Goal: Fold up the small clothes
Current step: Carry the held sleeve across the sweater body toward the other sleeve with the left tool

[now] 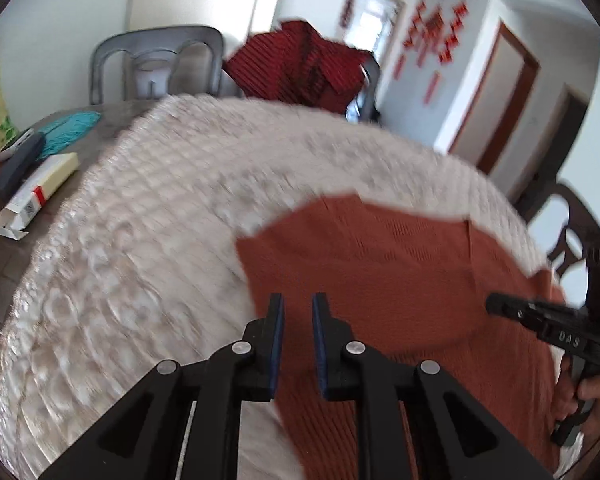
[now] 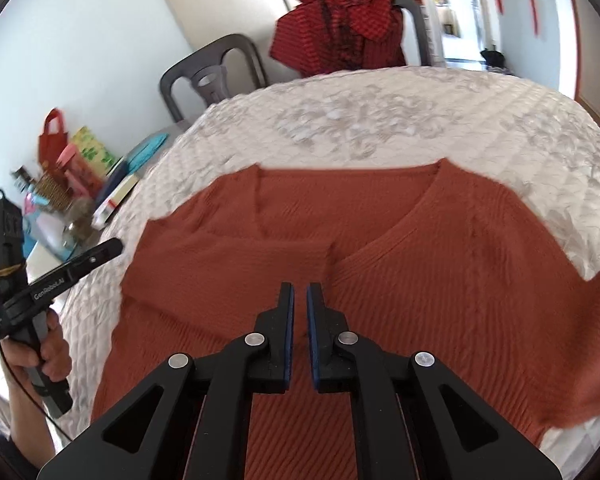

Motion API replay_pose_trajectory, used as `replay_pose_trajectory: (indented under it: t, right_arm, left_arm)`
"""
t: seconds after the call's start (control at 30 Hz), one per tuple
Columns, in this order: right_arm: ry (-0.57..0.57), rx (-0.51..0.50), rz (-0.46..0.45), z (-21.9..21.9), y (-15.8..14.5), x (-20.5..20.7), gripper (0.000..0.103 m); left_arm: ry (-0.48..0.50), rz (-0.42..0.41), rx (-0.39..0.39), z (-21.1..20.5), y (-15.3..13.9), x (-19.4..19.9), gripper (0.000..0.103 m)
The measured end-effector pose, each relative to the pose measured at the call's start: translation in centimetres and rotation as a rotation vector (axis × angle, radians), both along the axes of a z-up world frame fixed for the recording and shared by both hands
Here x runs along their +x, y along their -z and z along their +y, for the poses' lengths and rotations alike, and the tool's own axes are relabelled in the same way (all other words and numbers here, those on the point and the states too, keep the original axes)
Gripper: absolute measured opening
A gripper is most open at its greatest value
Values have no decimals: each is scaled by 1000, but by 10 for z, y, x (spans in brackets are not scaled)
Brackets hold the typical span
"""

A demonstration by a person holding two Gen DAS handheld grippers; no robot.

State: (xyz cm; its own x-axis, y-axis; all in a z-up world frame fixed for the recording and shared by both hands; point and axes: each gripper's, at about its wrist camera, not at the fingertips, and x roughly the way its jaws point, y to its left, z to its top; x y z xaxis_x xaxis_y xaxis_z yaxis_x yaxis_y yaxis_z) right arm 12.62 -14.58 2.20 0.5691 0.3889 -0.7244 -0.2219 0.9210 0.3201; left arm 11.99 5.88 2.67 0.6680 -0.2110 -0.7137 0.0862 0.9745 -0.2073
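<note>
Cover: a white bumpy table cover [image 2: 380, 120] lies over the table.
Chairs: a grey chair [image 1: 156, 64] stands behind the table; a dark chair [image 1: 572, 232] is off to one side.
Red cloth: a red striped cloth [image 2: 340, 28] hangs on another chair.
Box: a white and yellow box [image 1: 40, 192] lies by the cover.
Bag: a red bag [image 2: 54, 136] stands near the wall.
Wall: red paper shapes [image 1: 436, 28] hang there.

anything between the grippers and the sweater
Nothing visible. The right gripper hangs directly above the sweater with only air between its slightly parted jaws. The left gripper hangs over the sweater's edge, jaws parted and empty. The box lies off to the side on the table.
</note>
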Motion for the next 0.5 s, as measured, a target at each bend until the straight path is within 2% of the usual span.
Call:
replay_pose_trajectory:
  t: [0.07, 0.13, 0.3, 0.4, 0.5]
  right_arm:
    - [-11, -41, 20, 5, 12, 0, 6]
    - [-1, -19, 15, 1, 12, -1, 6]
    - [15, -46, 2, -1, 4, -8, 6]
    - [6, -48, -20, 2, 1, -11, 6]
    - [2, -86, 15, 4, 10, -6, 6]
  left_arm:
    - [14, 34, 54, -12, 13, 1, 16]
    - [12, 10, 102, -18, 14, -3, 17]
    - [10, 15, 102, -19, 10, -6, 27]
    - [6, 13, 115, -20, 13, -7, 29]
    - [5, 12, 129, -23, 11, -9, 30]
